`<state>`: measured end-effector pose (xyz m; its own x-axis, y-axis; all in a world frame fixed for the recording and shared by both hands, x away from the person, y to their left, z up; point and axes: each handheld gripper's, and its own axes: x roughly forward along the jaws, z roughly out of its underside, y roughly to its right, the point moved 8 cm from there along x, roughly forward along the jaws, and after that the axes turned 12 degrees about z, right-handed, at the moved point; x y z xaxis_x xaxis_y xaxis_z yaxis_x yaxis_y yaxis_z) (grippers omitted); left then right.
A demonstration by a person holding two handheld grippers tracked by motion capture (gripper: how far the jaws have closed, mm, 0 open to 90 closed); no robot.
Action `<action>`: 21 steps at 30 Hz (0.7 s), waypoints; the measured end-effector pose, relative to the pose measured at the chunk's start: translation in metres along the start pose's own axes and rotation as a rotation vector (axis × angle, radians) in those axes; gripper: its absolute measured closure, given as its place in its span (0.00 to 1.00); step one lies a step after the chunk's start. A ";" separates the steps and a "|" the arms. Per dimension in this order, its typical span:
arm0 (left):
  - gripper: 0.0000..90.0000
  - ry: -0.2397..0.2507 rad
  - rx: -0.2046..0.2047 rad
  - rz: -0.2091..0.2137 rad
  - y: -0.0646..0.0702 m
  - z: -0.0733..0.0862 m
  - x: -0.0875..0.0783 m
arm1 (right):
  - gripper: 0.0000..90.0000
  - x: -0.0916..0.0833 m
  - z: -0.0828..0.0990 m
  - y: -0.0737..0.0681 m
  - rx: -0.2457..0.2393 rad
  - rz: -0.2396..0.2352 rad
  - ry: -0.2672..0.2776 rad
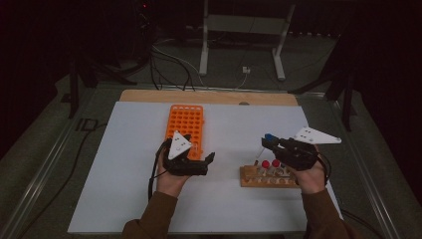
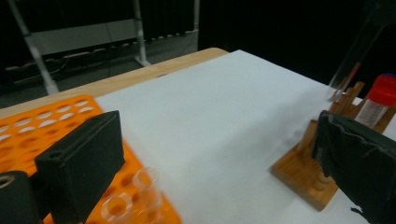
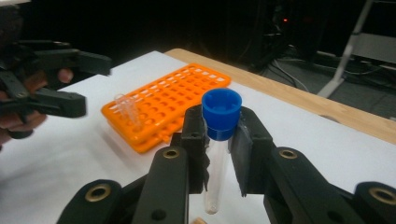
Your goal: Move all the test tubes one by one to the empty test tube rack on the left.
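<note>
Nearest the high camera, two brown sleeves (image 1: pixel 159 211) come in from the bottom edge, each forearm angled a little inward over the white tabletop (image 1: pixel 124 189). On the right, the hand (image 1: pixel 311 177) is wrapped under its gripper body, and the right gripper (image 1: pixel 271 143) points left and slightly away from the person, above the wooden stand (image 1: pixel 249 180). Its jaws are clamped on a clear tube (image 3: pixel 215 172) just below the blue cap (image 3: pixel 222 113); the tube hangs upright between the pads, its rounded bottom clear of the tabletop. Red-capped tubes (image 1: pixel 270 164) stand in the wooden stand just below that gripper.

On the left, the hand (image 1: pixel 171 181) cups its gripper from beneath, palm up. The left gripper (image 1: pixel 199 152) points toward the right, jaws wide apart with nothing between them, over the near end of the orange rack (image 1: pixel 186 122). One uncapped clear tube (image 2: pixel 148 186) stands in a near hole of the rack, just beside the left gripper's jaw.
</note>
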<state>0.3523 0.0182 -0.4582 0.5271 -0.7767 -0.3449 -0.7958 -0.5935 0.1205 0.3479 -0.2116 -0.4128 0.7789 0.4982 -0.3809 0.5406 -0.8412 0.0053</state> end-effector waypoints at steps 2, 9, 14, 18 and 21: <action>0.05 0.000 0.003 0.019 0.005 -0.003 0.007 | 0.84 0.003 0.000 -0.005 -0.006 -0.009 -0.004; 0.12 -0.015 0.025 0.096 0.026 -0.009 0.027 | 0.84 0.017 -0.001 -0.026 -0.020 -0.052 -0.019; 0.19 -0.029 0.046 0.141 0.041 -0.012 0.040 | 0.84 0.024 -0.001 -0.038 -0.028 -0.075 -0.025; 0.35 -0.031 0.070 0.170 0.051 -0.013 0.047 | 0.84 0.027 0.000 -0.045 -0.028 -0.090 -0.035; 0.50 -0.031 0.085 0.204 0.056 -0.013 0.050 | 0.84 0.029 0.002 -0.049 -0.036 -0.101 -0.040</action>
<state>0.3379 -0.0568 -0.4570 0.3446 -0.8712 -0.3496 -0.9078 -0.4041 0.1123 0.3433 -0.1558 -0.4255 0.7070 0.5706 -0.4179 0.6272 -0.7789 -0.0024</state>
